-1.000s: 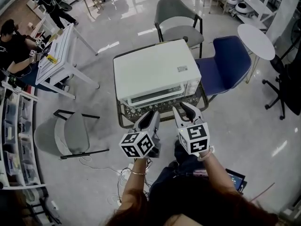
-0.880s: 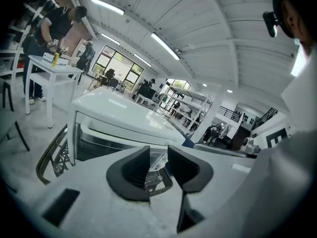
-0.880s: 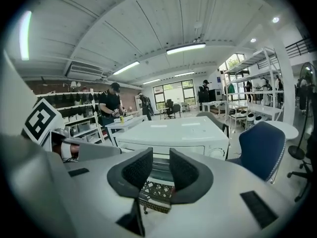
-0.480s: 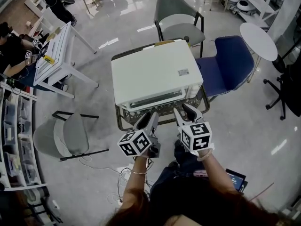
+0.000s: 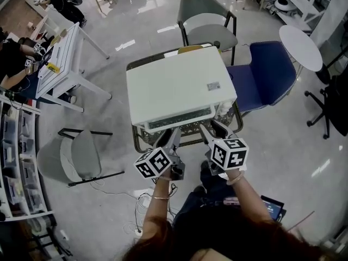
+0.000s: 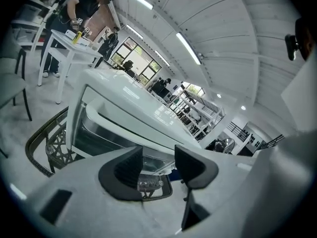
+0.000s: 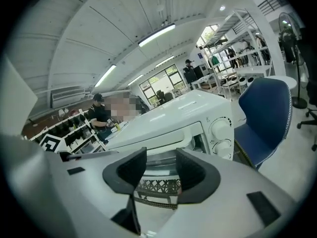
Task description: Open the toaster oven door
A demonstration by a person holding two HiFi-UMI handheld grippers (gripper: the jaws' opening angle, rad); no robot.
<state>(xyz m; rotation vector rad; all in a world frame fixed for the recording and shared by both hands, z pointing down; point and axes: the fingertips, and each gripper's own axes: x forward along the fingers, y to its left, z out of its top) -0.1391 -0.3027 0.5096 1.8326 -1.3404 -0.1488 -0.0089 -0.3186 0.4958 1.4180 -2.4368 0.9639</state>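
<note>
While both claws hang with their jaws apart and nothing pinched between them, the toaster oven (image 5: 179, 86) fills the middle of the head view. It is a white box whose long axis runs left to right across the frame, rising slightly toward the right. It sits on a dark wire-frame table (image 5: 137, 141), whose rim shows below and left of it. 1 blue chair (image 5: 263, 75) stands just beside the oven at the right of the frame.

The oven door (image 5: 179, 117) is the narrow strip along the box's lower edge. It faces the bottom of the frame, toward the person, and looks shut and upright.

Both grippers sit just below that edge, pointing up the frame at the door and apart from it. The left gripper (image 5: 172, 136) is under the door's middle and the right gripper (image 5: 215, 128) is under its right end. Both pairs of jaws have just been opening.

In the left gripper view, the door glass (image 6: 96, 133) lies above and left of the left gripper (image 6: 157, 160). In the right gripper view, the door (image 7: 161, 156) shows through the gap of the right gripper (image 7: 161, 166), with 2 white knobs (image 7: 222, 135) at its right.
</note>
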